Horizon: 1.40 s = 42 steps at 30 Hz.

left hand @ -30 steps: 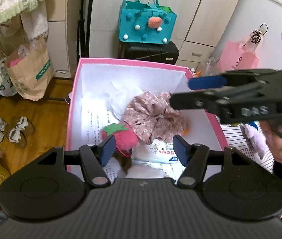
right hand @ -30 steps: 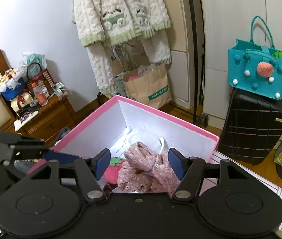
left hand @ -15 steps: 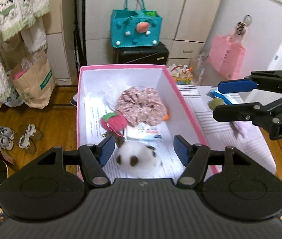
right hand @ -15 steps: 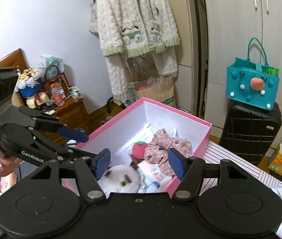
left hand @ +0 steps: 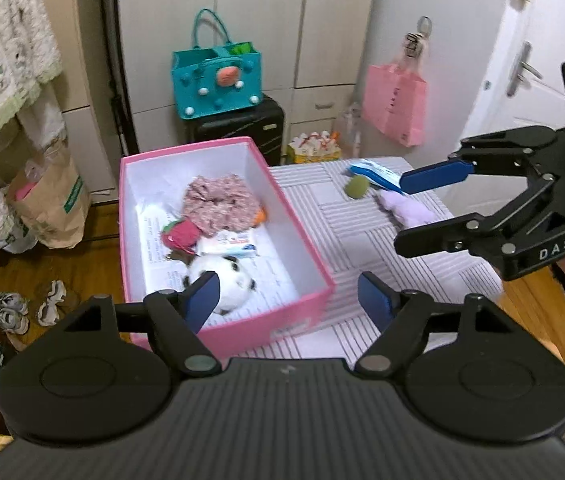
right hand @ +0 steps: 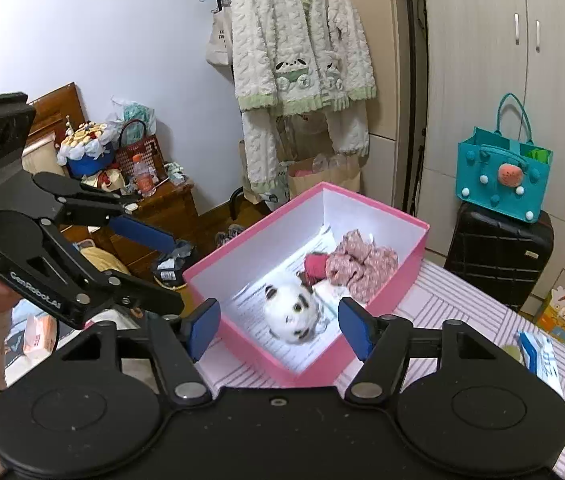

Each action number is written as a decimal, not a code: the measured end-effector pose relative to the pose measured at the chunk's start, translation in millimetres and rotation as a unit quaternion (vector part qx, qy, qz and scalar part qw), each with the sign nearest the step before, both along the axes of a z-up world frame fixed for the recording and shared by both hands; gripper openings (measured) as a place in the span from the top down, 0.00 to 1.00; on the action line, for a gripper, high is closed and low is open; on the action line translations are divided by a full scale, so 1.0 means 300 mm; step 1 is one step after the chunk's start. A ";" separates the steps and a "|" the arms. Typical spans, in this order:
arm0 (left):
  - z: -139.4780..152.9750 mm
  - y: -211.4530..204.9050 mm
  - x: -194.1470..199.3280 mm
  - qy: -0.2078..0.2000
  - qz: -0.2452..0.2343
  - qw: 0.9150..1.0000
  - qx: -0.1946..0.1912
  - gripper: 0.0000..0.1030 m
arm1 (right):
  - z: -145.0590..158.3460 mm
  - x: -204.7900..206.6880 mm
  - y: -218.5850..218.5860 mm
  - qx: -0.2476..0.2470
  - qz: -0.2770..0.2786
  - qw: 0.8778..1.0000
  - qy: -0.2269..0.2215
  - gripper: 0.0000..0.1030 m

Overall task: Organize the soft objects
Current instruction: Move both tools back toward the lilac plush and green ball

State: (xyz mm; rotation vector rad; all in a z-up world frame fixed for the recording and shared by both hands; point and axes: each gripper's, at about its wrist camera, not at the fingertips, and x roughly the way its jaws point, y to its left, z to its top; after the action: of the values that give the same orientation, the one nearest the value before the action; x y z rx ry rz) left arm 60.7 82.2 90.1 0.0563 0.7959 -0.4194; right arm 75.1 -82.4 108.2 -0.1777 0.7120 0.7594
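A pink box [left hand: 302,308] [right hand: 362,360] stands on a striped table [left hand: 362,240]. Inside lie a white black-spotted plush [left hand: 230,276] [right hand: 290,312], a pink floral scrunchie [left hand: 218,208] [right hand: 362,264], a red strawberry plush [left hand: 180,234] and a tissue pack [left hand: 230,246]. On the table right of the box lie a green ball [left hand: 356,188], a purple plush [left hand: 406,210] and a blue-white packet [left hand: 374,174]. My left gripper [left hand: 288,296] is open and empty above the box's near end. My right gripper [right hand: 278,320] [left hand: 418,208] is open and empty, raised over the table near the purple plush.
A black suitcase [left hand: 238,128] with a teal bag [left hand: 218,80] stands behind the box. A pink bag [left hand: 394,104] hangs at the right. A paper bag [left hand: 50,208] and shoes [left hand: 26,308] sit on the wooden floor at the left. A wooden dresser [right hand: 154,208] is beyond the box.
Both grippers have pulled back and up from the box. The white spotted plush now lies in the box's near end. The table's right side has come into view.
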 end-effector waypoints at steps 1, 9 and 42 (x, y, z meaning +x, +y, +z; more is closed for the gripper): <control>0.000 -0.009 -0.010 0.002 -0.003 1.000 0.001 0.23 | -0.001 -0.018 -0.008 -0.002 0.000 1.000 0.001 0.31; -0.050 -0.069 -0.073 0.023 -0.032 0.999 0.015 0.12 | -0.046 -0.127 -0.075 -0.026 -0.014 0.999 0.013 0.28; -0.282 -0.467 0.096 -0.022 -0.114 0.993 -0.036 0.09 | -0.408 -0.203 -0.510 0.010 -0.169 0.976 -0.135 0.12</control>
State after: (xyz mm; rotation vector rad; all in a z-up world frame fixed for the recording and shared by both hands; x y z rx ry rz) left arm 89.5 -58.0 5.4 0.0904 0.7324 -0.6603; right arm 14.1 -235.5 -14.0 -0.1334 0.4599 0.4054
